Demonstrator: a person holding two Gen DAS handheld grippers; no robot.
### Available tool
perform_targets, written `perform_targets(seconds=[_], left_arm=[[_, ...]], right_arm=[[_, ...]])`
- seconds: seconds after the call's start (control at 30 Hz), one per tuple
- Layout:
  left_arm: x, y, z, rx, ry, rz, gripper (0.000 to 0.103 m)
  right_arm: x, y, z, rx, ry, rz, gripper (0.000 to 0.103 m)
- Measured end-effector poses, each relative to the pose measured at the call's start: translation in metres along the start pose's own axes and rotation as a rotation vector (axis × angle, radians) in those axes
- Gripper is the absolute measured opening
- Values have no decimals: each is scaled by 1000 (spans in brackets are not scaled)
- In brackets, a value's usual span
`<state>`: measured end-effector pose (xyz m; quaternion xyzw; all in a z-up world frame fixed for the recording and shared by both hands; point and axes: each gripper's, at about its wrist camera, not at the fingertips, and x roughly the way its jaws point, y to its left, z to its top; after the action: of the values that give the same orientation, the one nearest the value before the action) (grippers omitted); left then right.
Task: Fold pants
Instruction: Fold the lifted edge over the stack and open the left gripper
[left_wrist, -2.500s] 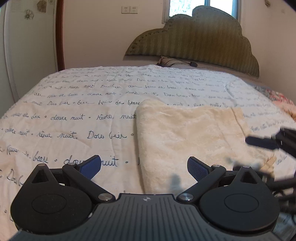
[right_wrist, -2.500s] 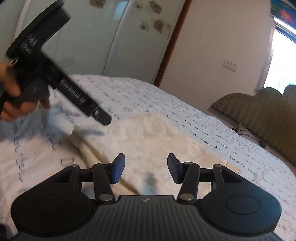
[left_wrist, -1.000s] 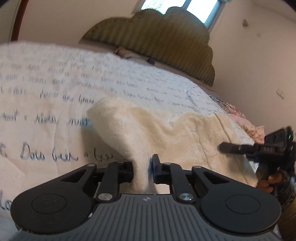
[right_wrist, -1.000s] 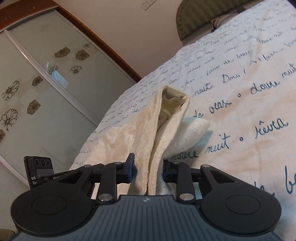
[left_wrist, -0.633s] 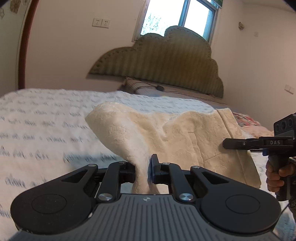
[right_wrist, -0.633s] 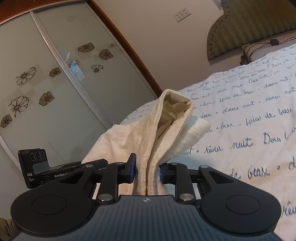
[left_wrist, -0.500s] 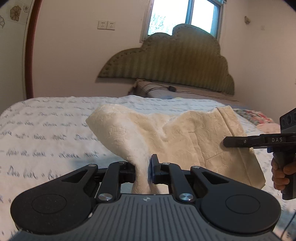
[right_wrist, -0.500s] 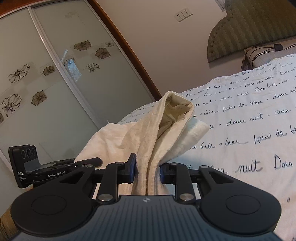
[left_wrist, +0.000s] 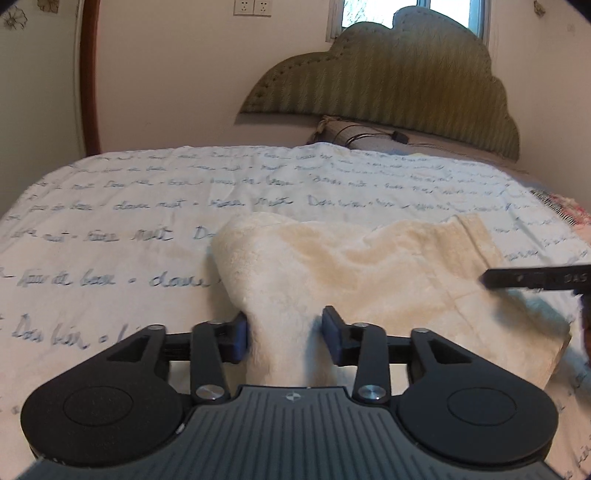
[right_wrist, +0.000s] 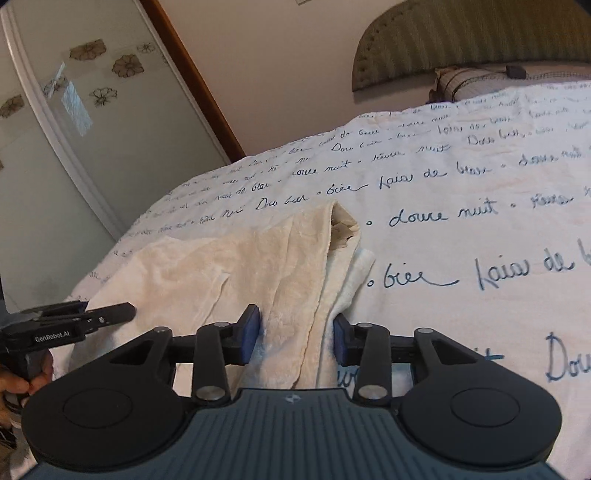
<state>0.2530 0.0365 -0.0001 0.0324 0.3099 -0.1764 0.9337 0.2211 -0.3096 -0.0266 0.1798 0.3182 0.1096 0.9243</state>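
Note:
The cream fleece pants (left_wrist: 369, 273) lie folded on the bed, one fold edge running toward the left gripper (left_wrist: 285, 338). Its jaws are opening; a ridge of the fabric still stands between the blue pads, which no longer pinch it. In the right wrist view the pants (right_wrist: 240, 266) show their layered waist end, and the right gripper (right_wrist: 297, 338) straddles that edge with its jaws opening too, cloth loose between the pads. One finger (left_wrist: 524, 280) of the right gripper reaches in over the pants from the right. The left gripper's fingers (right_wrist: 107, 315) show at the far left.
A white bedcover (left_wrist: 147, 206) with blue handwriting spreads all around the pants. A green scalloped headboard (left_wrist: 388, 74) and a pillow (left_wrist: 354, 133) are at the far end. A glass wardrobe door (right_wrist: 55, 129) stands beyond the bed's left side. A hand (right_wrist: 14, 384) grips the left handle.
Both grippers held the pants pinched and lifted off the bed; now the pants are down on the cover and both pairs of jaws have parted.

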Motion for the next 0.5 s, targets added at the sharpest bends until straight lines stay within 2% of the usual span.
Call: perform_targets(seconds=[0.03, 0.1, 0.13, 0.17, 0.23, 0.27, 0.33, 0.37, 0.43, 0.5], left_arm=[[-9, -2, -3, 5, -6, 29, 54], [-25, -6, -9, 8, -22, 93, 73], [-34, -9, -11, 15, -41, 118, 77], [-44, -14, -15, 30, -63, 122, 79], [-58, -26, -20, 61, -71, 108, 80], [-63, -32, -24, 73, -67, 97, 81], [-64, -44, -31, 87, -32, 82, 82], [-59, -49, -36, 92, -1, 89, 83], [-49, -52, -44, 84, 45, 132, 84], [-48, -49, -50, 41, 37, 139, 84]], right_arm=[[-9, 9, -2, -43, -17, -48, 41], [-29, 34, -6, -165, -85, -152, 43], [-37, 49, -10, -244, -109, -171, 43], [-43, 62, -14, -306, -113, -154, 43], [-44, 83, -23, -382, -55, -53, 42], [-41, 89, -29, -405, -11, -36, 42], [-27, 96, -41, -472, 65, -101, 41], [-23, 94, -46, -489, 69, -124, 41], [-22, 85, -44, -413, 59, -145, 41], [-32, 88, -43, -369, 33, -166, 41]])
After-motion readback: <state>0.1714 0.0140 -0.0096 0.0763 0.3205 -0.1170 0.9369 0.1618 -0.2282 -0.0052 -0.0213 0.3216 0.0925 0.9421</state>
